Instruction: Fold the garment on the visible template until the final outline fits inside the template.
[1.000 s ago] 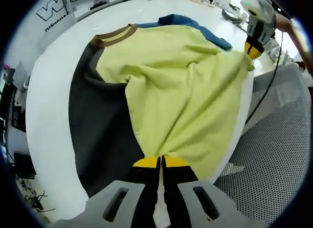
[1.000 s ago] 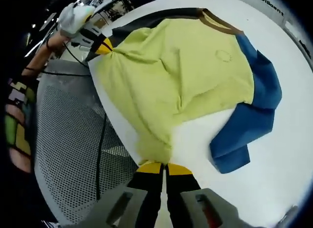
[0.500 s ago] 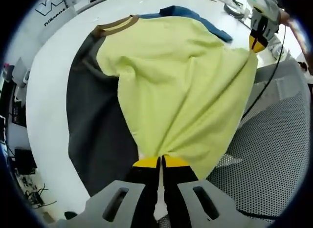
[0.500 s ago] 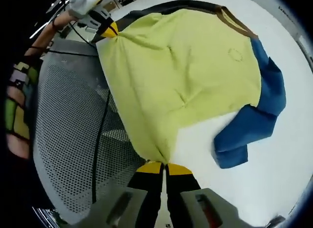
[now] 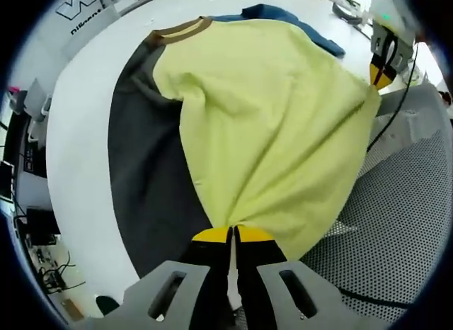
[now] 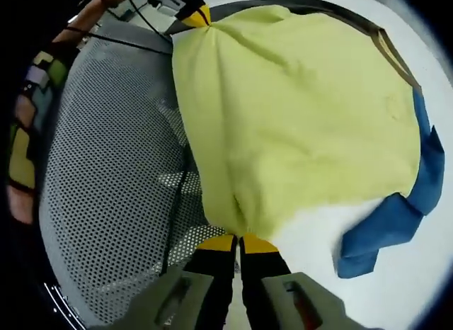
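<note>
The big white round-edged table [image 5: 78,167] carries most of the yellow-green sweatshirt with a dark grey sleeve, a blue sleeve and a brown collar [image 5: 269,124]; its collar end lies flat on the tabletop while its hem is stretched taut out past the table's near edge, over the grey perforated mesh surface [image 6: 106,181] beside the table. I cannot make out a template outline under the cloth. The left gripper [image 5: 232,234] has its yellow-tipped jaws pressed together on one hem corner, and the right gripper [image 6: 238,242] pinches the other corner the same way, so the hem hangs as a straight line between them. To fold well from here, I would judge both hands should rise and travel toward the collar together, keeping the hem level and lightly tensioned so the yellow panel lays over itself without a diagonal crease. There is plenty of bare white table beyond the collar and beside the blue sleeve [image 6: 396,227]. The black cable [image 6: 173,209] trailing across the mesh could snag.
</note>
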